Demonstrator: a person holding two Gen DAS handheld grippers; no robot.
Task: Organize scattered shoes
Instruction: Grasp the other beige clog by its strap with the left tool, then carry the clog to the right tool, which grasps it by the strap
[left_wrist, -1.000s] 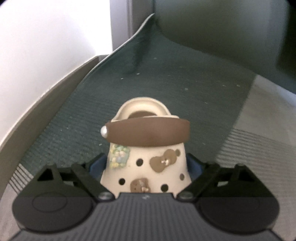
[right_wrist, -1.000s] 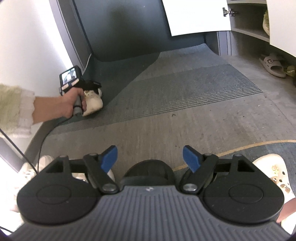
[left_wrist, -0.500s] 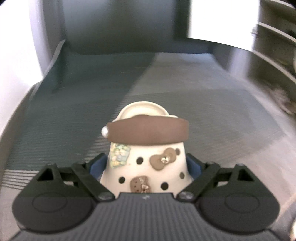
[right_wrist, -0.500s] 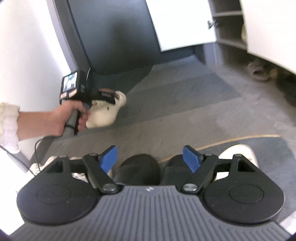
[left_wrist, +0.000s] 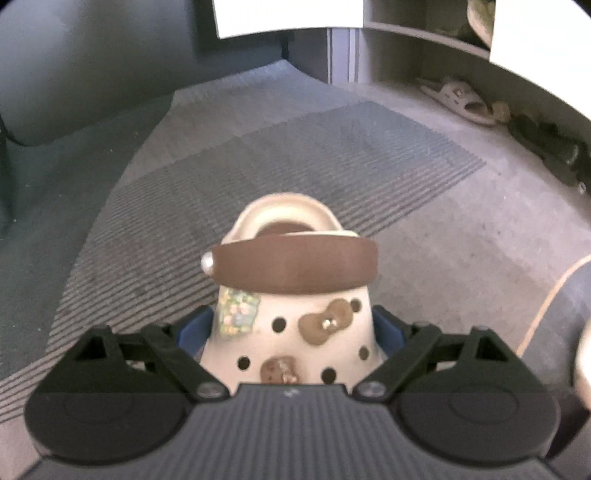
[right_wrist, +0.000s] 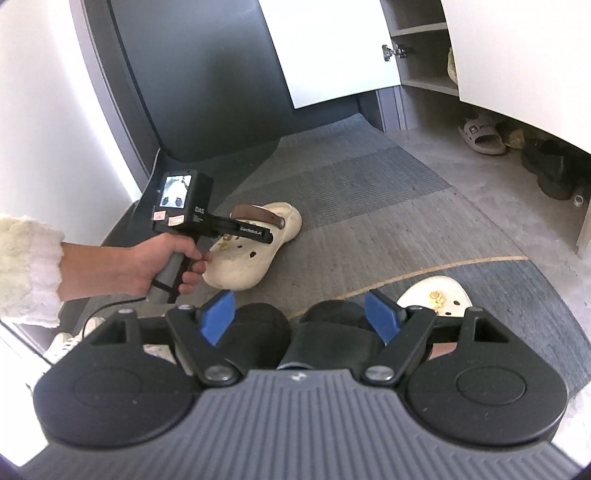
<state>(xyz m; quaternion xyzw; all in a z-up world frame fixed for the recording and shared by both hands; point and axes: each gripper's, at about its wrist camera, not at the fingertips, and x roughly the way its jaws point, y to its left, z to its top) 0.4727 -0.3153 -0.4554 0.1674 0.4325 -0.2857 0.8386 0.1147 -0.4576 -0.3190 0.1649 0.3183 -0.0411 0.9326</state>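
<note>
**Gripping a cream clog above the doormat**

Clamping the toe of a cream clog (left_wrist: 295, 325), the left gripper (left_wrist: 293, 332) has its blue pads (left_wrist: 192, 330) pressed against both sides of the shoe. The clog's brown heel strap (left_wrist: 295, 267) is folded forward over the upper, which carries a bow charm, a bear charm and a pale sticker. In the right wrist view the same clog (right_wrist: 255, 247) hangs just above the grey striped mat (right_wrist: 369, 184), heel pointing away from the person's left hand (right_wrist: 155, 267).

The right gripper (right_wrist: 299, 319) stands wide apart with nothing between its blue pads (right_wrist: 218, 317). Below it lie black shoes (right_wrist: 258, 332) and a white clog (right_wrist: 436, 295) with yellow charms. Farther off, under the open cabinet (right_wrist: 417, 70), sit a beige slide sandal (right_wrist: 480, 134) and a dark shoe (right_wrist: 550, 170).
</note>
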